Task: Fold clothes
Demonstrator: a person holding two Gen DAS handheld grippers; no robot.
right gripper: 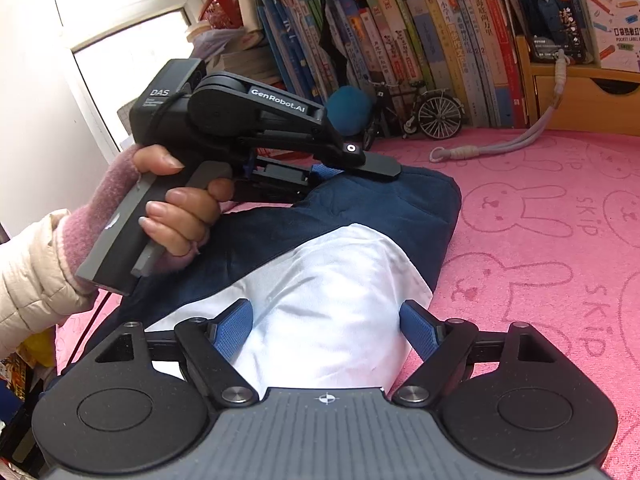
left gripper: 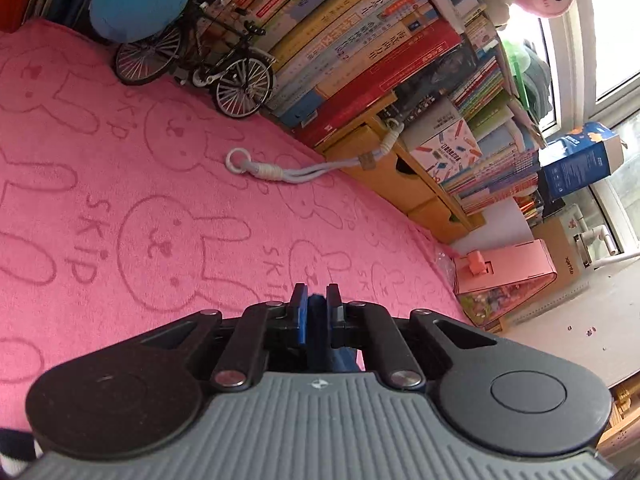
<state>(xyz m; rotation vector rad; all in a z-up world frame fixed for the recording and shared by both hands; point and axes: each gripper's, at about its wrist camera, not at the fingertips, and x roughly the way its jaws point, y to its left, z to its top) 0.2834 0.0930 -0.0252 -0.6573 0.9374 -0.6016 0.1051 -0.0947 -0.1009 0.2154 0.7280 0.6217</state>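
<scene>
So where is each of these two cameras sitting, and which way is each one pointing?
Left wrist: rides on the left gripper, looking along its closed fingers pinching dark blue cloth, across the pink bunny towel to the model bicycle and books. No hand shows.
Right wrist: rides on the right gripper, fingers spread over the navy and white garment; it faces the bookshelf and shows the person's left hand holding the left gripper.
Shared: towel, bicycle, the white cord, books.
</scene>
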